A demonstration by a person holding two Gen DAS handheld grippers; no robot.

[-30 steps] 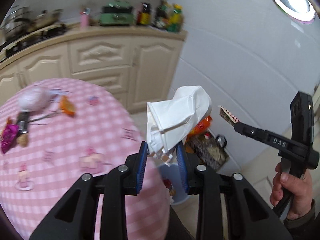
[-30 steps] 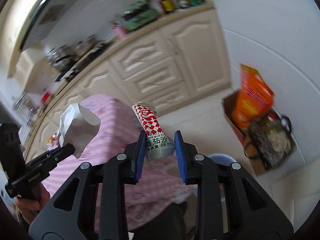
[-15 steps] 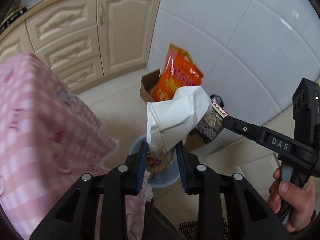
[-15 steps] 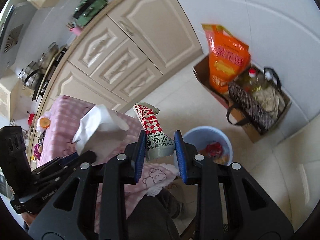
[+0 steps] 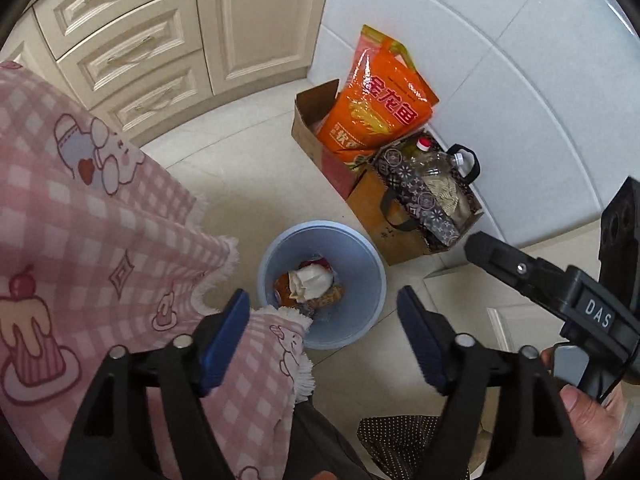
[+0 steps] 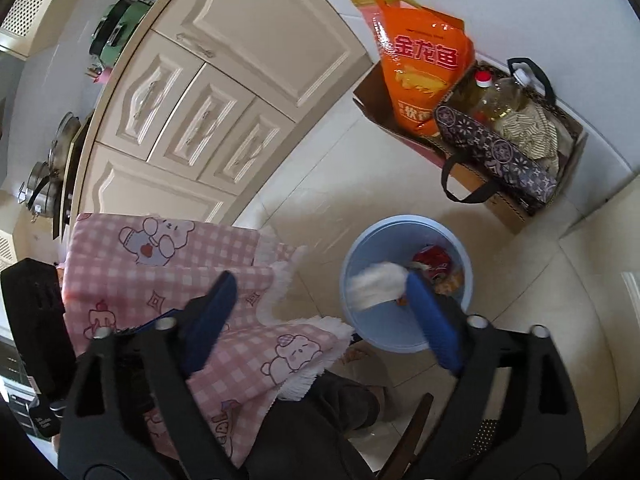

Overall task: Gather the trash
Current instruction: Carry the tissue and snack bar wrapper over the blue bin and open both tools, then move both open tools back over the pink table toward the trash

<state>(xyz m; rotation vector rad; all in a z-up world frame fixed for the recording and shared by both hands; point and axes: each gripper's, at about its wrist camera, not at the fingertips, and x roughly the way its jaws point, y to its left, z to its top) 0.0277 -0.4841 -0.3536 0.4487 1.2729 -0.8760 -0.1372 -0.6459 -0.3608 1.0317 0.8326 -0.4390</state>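
A light blue trash bin (image 5: 322,284) stands on the floor beside the table; it also shows in the right wrist view (image 6: 406,286). A crumpled white tissue (image 5: 310,280) lies in it on other wrappers. In the right wrist view the tissue (image 6: 374,284) looks blurred over the bin's mouth. My left gripper (image 5: 322,330) is open and empty above the bin. My right gripper (image 6: 320,312) is open and empty above the bin's left edge; its body (image 5: 560,292) shows at the right of the left wrist view. The red-and-white sachet is not visible.
The pink checked tablecloth (image 5: 100,232) hangs at the left. A cardboard box (image 5: 312,128) with an orange rice bag (image 5: 380,104) and a patterned bag (image 5: 432,200) of bottles stand against the white tiled wall. Cream cabinets (image 5: 160,40) are behind.
Both grippers have opened over the bin. The white tissue has left my left gripper and the sachet has left my right gripper. Both cameras have tilted further down.
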